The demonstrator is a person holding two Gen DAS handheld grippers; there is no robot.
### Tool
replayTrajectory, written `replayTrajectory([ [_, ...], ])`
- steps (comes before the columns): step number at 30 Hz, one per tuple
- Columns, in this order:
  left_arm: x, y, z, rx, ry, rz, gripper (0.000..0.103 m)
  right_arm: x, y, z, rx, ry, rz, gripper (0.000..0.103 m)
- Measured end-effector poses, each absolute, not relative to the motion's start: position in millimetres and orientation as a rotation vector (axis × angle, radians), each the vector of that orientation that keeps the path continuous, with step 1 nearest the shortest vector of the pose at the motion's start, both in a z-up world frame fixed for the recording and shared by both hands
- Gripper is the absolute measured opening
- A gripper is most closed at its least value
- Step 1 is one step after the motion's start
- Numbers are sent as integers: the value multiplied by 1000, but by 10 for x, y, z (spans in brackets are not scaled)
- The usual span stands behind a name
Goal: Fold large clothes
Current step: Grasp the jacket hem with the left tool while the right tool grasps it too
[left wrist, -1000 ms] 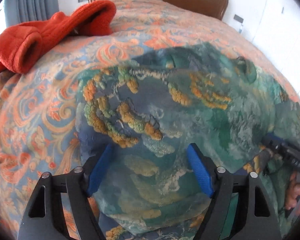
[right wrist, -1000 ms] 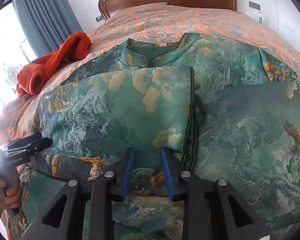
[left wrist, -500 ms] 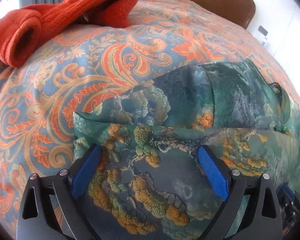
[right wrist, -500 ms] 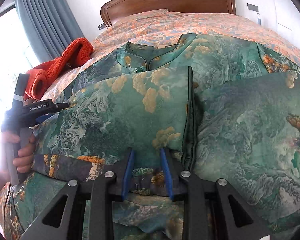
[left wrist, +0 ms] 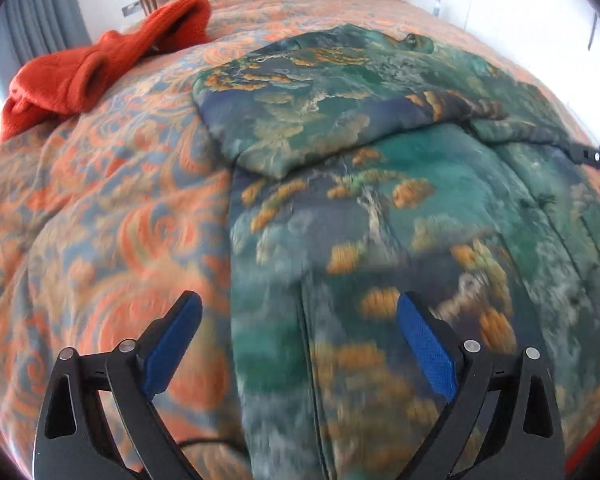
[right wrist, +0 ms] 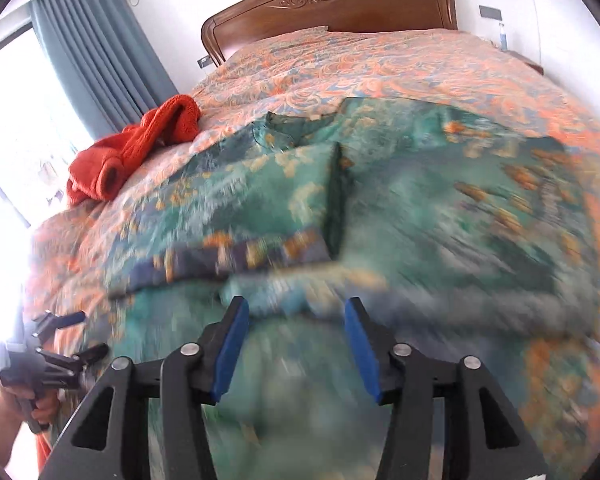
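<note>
- A large green garment point(left wrist: 400, 184) with orange and blue landscape print lies spread on the bed point(left wrist: 112, 216), on the orange paisley bedspread, its collar toward the wooden headboard point(right wrist: 328, 4).
- One side of the garment is folded over its middle; in the right wrist view the folded flap ends in a dark vertical edge near the garment's centre.
- The left hand-held gripper point(left wrist: 298, 336) is released, its blue pads spread wide above the garment's left edge with no cloth pinched between them.
- The right hand-held gripper point(right wrist: 296, 344) has just been opening; its pads stand apart over the garment's lower part, gripping nothing.
- An orange-red knit point(right wrist: 132, 156) lies left of the garment, near the grey curtain point(right wrist: 100, 56).
</note>
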State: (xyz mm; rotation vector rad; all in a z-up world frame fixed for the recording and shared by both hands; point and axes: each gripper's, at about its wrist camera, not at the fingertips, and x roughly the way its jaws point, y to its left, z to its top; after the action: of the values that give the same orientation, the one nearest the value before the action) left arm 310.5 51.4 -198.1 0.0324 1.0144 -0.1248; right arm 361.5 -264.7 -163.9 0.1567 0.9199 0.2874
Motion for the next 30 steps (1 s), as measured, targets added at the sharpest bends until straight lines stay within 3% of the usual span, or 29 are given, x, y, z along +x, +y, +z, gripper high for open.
replayTrajectory([
  [8,2240,1087,-1889,-166,989,-39,101,2130,-3969,-1420,101,936,63,77],
  [19,2436,953,-2351,-436,1151,-350,99,1873,-4614,-2027,389,1090,179,78],
  [21,2421,858,-2348,-418,1175,-377,84,1899,-4531,-2123,442,1116,239,77],
  [22,2412,808,-2333,-387,1181,-373,79,1911,-4487,-2163,446,1134,251,66],
  [23,2404,772,-2312,-363,1186,-377,63,1917,-4440,-2177,434,1147,259,47],
  [24,2394,754,-2278,-357,1187,-388,41,1919,-4399,-2176,424,1156,276,39],
  [26,2369,759,-2158,-358,1174,-393,24,1904,-4344,-2106,411,1155,288,27],
  [30,2315,773,-1854,-320,1113,-408,17,1903,-4234,-1869,386,1130,298,22],
])
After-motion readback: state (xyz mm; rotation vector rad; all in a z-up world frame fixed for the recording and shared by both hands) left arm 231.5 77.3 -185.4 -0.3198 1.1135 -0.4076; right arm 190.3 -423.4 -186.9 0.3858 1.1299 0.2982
